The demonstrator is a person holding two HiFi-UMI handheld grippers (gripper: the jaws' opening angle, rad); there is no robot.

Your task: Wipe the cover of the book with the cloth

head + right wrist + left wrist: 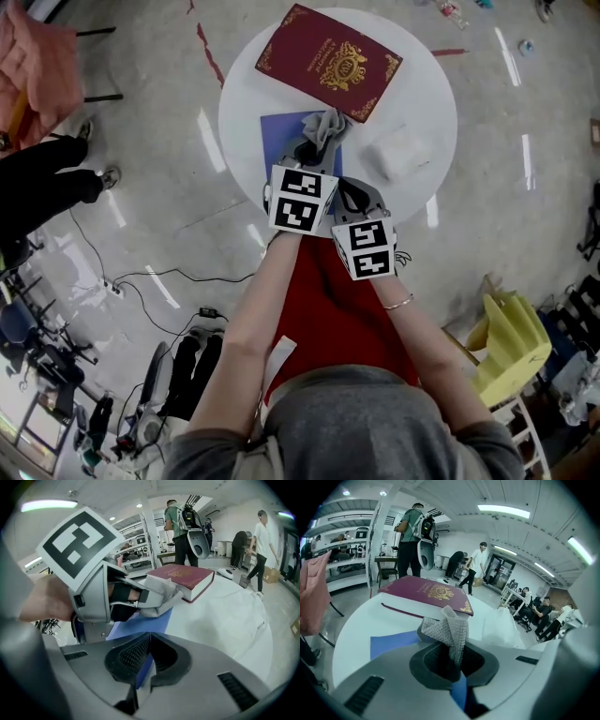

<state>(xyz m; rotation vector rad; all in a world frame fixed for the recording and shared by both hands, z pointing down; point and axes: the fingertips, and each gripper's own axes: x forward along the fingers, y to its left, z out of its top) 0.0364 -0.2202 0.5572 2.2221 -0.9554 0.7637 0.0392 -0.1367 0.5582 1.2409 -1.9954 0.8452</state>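
The maroon book (328, 61) with gold ornament lies flat at the far side of the round white table (244, 122). My left gripper (317, 142) is shut on a crumpled grey cloth (325, 125), which hangs just short of the book's near edge, over a blue sheet (277, 131). In the left gripper view the cloth (447, 630) sticks up from the jaws, with the book (426, 592) behind it. My right gripper (354, 195) sits beside the left one near the table's front edge, jaws together. A strip of blue shows under them in the right gripper view (149, 653).
A crumpled white plastic bag (398, 150) lies right of the cloth on the table. A yellow object (511, 342) stands on the floor at the right, and cables (141, 281) and gear at the left. Several people stand in the background.
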